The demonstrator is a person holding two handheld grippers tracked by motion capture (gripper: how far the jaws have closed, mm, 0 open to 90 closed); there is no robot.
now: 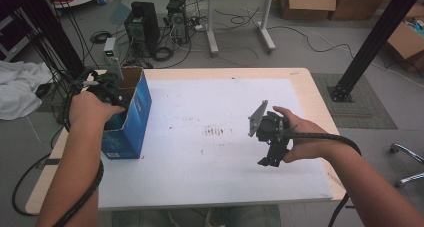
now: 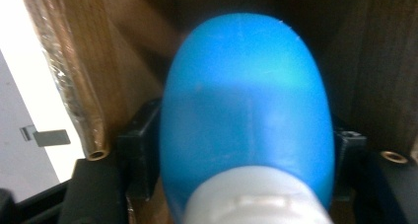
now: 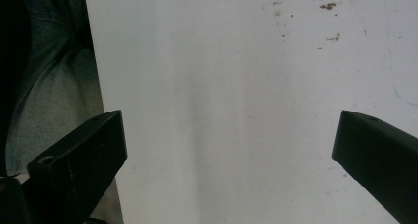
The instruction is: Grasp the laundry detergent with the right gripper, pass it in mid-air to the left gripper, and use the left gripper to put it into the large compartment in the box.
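Left gripper (image 1: pixel 107 87) reached down into the open blue box (image 1: pixel 131 118) at the worktop's (image 1: pixel 210 162) left edge. Blue bottle (image 2: pixel 246 110) sat lengthwise between its fingers (image 2: pixel 140 150), white cap nearest the camera, body pointing deeper into the box. Whether pinched or just let go: cannot tell. Right gripper (image 1: pixel 270 142) hovered well apart over bare worktop, fingers (image 3: pixel 81 160) spread wide, nothing between. Left hand clearly nearer.
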